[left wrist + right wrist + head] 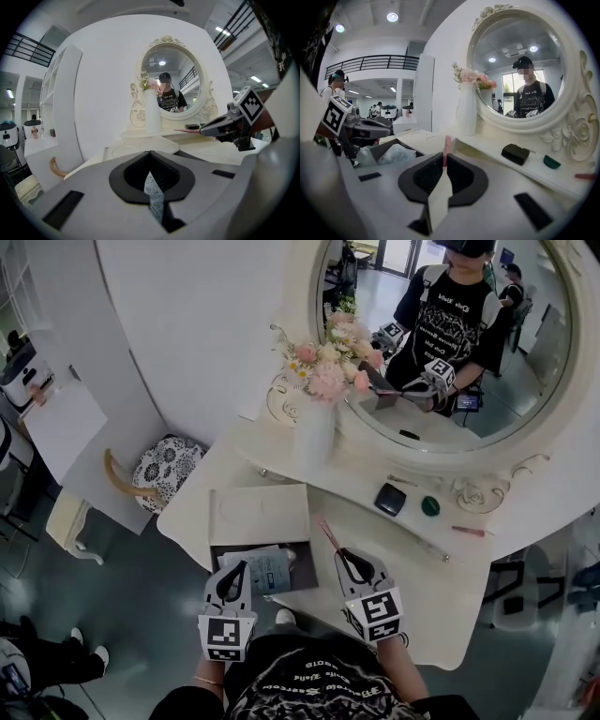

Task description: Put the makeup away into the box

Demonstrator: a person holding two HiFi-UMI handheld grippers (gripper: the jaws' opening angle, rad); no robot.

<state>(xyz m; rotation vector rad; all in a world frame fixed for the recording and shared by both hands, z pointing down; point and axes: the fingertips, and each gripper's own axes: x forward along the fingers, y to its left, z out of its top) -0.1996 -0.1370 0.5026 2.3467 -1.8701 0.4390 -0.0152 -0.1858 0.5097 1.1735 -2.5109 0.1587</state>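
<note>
An open box (307, 570) with a dark inside stands at the vanity's front edge, its cream lid (260, 514) folded back flat. A white packet (262, 570) lies in it. My right gripper (343, 554) is just right of the box, shut on the near end of a thin pink makeup pencil (328, 533), which sticks out ahead of the jaw tips in the right gripper view (447, 149). My left gripper (241, 567) hovers over the box's near left corner, shut with nothing held. On the shelf under the mirror lie a black compact (390, 499) and a green round case (430, 505).
A white vase of pink flowers (314, 432) stands behind the box. A red pencil (469, 531) and a thin pale stick (427, 545) lie at the right of the tabletop (441, 606). A patterned stool (167, 470) sits left of the table. The big round mirror (450, 352) rises at the back.
</note>
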